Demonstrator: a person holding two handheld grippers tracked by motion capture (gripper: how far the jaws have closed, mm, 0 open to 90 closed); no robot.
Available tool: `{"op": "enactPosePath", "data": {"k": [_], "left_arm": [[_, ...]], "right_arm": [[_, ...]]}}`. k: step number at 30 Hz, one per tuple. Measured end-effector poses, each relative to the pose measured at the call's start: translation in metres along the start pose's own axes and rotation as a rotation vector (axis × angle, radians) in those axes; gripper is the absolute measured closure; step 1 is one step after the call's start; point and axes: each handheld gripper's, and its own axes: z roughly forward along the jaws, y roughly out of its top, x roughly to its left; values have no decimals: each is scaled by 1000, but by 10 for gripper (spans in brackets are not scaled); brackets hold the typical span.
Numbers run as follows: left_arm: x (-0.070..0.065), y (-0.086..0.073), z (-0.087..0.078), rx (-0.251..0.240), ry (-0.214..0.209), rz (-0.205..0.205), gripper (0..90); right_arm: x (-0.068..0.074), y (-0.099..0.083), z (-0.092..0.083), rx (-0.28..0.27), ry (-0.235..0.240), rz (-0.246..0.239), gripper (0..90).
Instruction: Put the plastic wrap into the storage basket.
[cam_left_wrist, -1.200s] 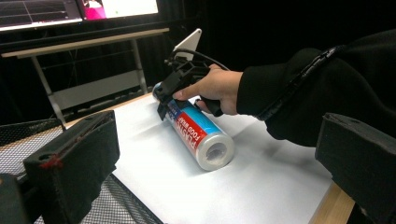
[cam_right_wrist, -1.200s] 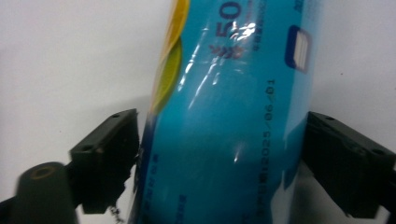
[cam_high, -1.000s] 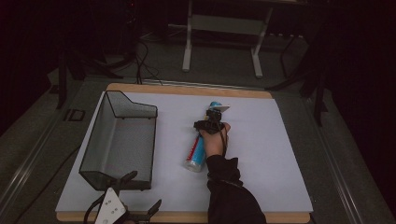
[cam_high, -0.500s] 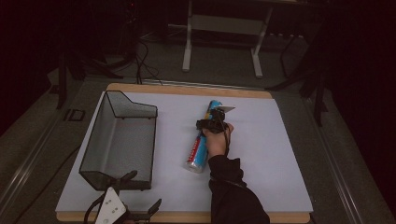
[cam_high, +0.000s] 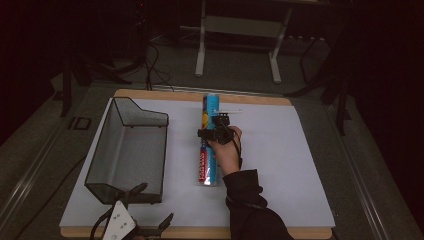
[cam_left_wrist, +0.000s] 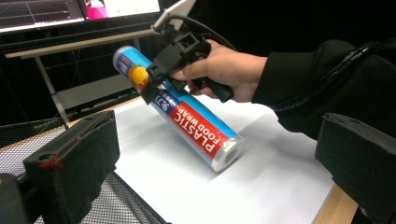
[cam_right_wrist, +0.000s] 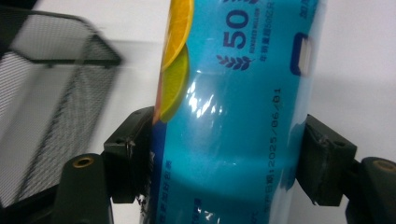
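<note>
One roll of plastic food wrap (cam_high: 207, 145) is clamped between the jaws of the right hand-held gripper (cam_high: 216, 133), which have just been closing on it; its far end is raised while its near end rests on the white desk (cam_high: 280, 165), just right of the single black wire-mesh basket (cam_high: 127, 150). The left hand-held gripper (cam_high: 135, 220) is held at the near desk edge with its jaws apart and nothing between them. On the roll, "PLASTIC FOOD WRAP", "50" and the date "2025/06/01" can be read.
</note>
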Motion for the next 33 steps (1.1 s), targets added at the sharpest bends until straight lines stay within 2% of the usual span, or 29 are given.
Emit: {"op": "enactPosePath", "data": {"k": [2, 4, 8, 13, 16, 18, 22, 26, 30, 33], "left_arm": [[0, 0, 0, -1, 0, -2, 1], [0, 0, 0, -3, 0, -5, 1], [0, 0, 0, -1, -1, -1, 1], [0, 0, 1, 2, -5, -1, 1], [0, 0, 1, 3, -4, -3, 1], [0, 0, 1, 0, -3, -7, 1], [1, 0, 0, -5, 1, -7, 1], [1, 0, 0, -5, 0, -7, 1], [1, 0, 0, -5, 2, -8, 1], [1, 0, -1, -6, 3, -10, 1]], "right_arm": [[8, -2, -8, -20, 25, -39, 300], [11, -3, -12, -30, 39, -54, 304], [21, -9, -33, -80, 114, -121, 315], [34, -12, -53, -153, 179, -186, 319], [44, -9, -64, -187, 183, -227, 320], [52, -5, -74, -233, 180, -257, 320], [60, 7, -91, -283, 216, -265, 320], [71, 18, -106, -331, 209, -280, 320], [79, 31, -114, -348, 239, -278, 320], [85, 43, -118, -352, 265, -253, 320]]}}
